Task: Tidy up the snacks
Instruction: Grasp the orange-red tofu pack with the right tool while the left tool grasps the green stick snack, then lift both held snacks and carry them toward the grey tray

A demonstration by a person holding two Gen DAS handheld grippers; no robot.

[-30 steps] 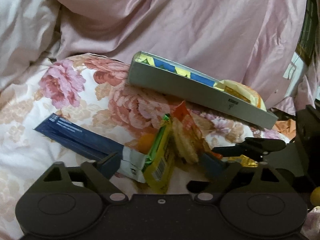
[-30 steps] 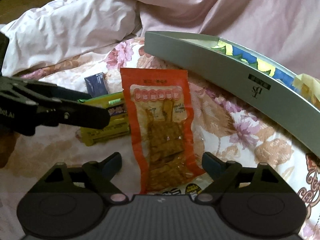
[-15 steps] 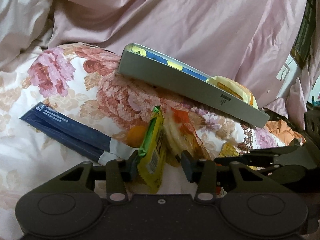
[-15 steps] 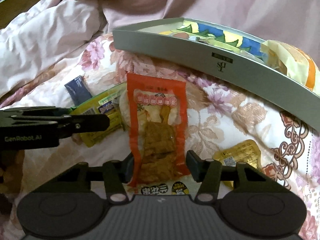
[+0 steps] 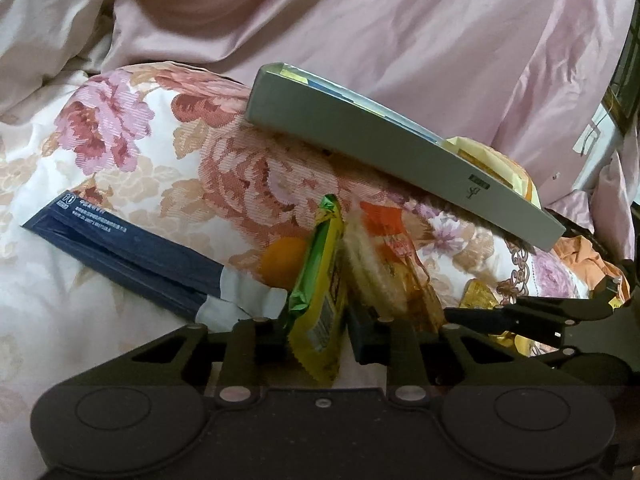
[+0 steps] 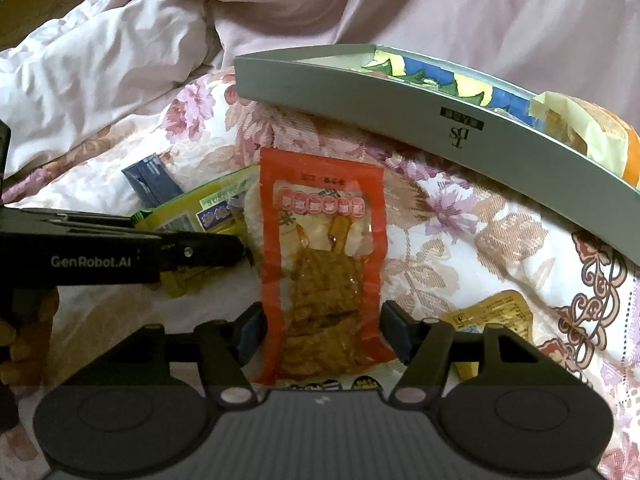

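Black left gripper [image 6: 224, 251], white "GenRobot.AI" lettering, silver screws, dark blue jaws

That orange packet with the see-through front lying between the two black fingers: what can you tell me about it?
The orange plastic snack packet is a flat, glossy pouch with a clear window showing brown, oily slabs of food and a row of red label badges above. It lies face up, lengthwise, on the floral bedspread. The right gripper straddles its lower end, jaws at its edges. Its left edge overlaps a pale round cracker pack.
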